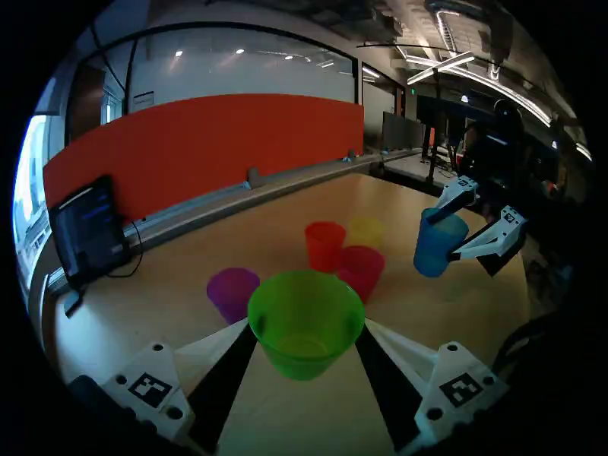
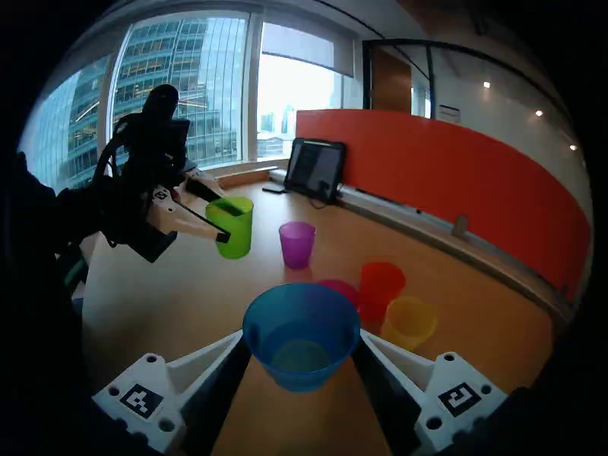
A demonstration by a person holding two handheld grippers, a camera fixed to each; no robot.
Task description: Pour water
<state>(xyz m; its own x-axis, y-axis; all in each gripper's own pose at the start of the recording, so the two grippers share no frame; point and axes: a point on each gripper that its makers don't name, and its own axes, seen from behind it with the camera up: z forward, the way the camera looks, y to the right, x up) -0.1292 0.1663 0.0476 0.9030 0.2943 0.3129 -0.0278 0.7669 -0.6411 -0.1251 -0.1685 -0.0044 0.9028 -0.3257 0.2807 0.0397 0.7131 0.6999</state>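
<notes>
One green cup [image 1: 305,323], one blue cup [image 2: 301,334], windows [image 2: 190,91]

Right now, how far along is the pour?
Done: the left gripper grips the green cup, the right gripper the blue cup, both apparently off the table. In hand: the cups are held apart, roughly upright, no stream visible. Left: bring them together and tip one into the other. Whether either holds water is unclear.
</notes>
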